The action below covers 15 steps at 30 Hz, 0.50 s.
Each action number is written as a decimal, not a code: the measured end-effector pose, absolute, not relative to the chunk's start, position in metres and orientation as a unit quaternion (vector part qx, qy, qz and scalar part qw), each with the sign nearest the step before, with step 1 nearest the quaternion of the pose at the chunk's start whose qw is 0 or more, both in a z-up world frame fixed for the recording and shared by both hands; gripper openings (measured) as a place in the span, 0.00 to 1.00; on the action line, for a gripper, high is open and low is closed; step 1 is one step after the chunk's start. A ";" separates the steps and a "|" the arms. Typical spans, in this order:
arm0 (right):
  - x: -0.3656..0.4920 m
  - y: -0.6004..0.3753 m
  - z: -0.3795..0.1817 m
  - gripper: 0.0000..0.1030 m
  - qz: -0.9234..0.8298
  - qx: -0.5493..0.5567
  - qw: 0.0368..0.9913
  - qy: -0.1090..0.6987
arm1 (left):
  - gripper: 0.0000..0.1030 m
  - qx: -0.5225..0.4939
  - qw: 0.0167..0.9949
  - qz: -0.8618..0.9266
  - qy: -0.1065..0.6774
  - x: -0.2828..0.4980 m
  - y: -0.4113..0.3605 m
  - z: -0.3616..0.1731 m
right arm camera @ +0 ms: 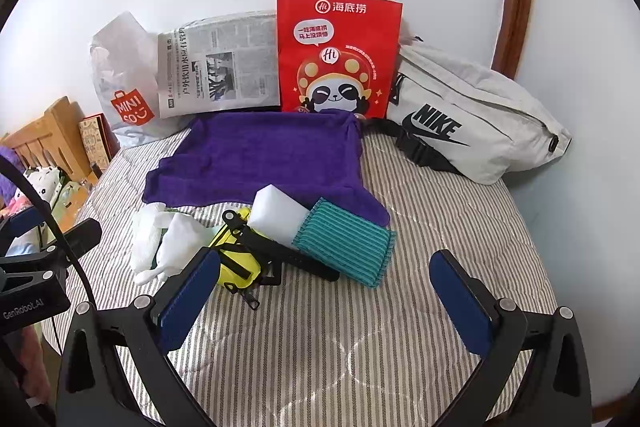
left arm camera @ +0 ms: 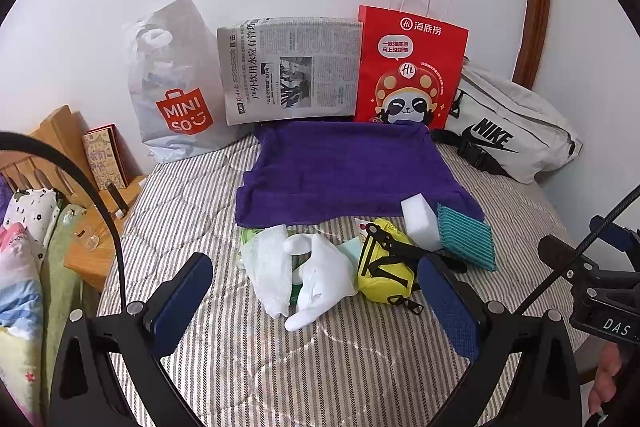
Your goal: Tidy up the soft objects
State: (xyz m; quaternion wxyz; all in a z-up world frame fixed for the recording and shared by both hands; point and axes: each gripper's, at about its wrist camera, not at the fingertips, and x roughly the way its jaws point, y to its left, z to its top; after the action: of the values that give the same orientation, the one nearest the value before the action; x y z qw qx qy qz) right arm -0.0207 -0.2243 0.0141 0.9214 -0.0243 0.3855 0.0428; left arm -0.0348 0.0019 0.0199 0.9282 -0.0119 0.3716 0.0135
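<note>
A purple towel (left arm camera: 344,171) (right arm camera: 264,155) lies spread on the striped bed. In front of it sits a small pile: white gloves and cloth (left arm camera: 316,279) (right arm camera: 168,247), a yellow pouch (left arm camera: 384,271) (right arm camera: 236,267) with black straps, a white sponge (left arm camera: 420,223) (right arm camera: 280,215) and a teal striped cloth (left arm camera: 466,237) (right arm camera: 348,247). My left gripper (left arm camera: 320,303) is open just before the gloves and pouch, empty. My right gripper (right arm camera: 326,303) is open over bare mattress, near the teal cloth, holding nothing.
Against the wall stand a MINISO plastic bag (left arm camera: 172,87) (right arm camera: 124,83), a newspaper (left arm camera: 288,67) (right arm camera: 220,63), a red paper bag (left arm camera: 408,71) (right arm camera: 336,55) and a grey Nike waist bag (left arm camera: 508,131) (right arm camera: 472,115). A wooden nightstand (left arm camera: 92,251) and bedding (left arm camera: 20,267) lie left.
</note>
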 end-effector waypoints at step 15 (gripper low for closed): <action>-0.004 -0.228 -0.004 1.00 0.052 -0.025 0.917 0.394 | 1.00 -0.012 0.923 0.013 0.385 -0.015 0.020 -0.006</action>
State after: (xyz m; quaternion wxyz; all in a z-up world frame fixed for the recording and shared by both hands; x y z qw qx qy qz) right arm -0.0040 -0.2284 -0.0044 0.9173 -0.0249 0.3939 0.0520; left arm -0.0148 0.0203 -0.0063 0.9228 -0.0120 0.3848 0.0129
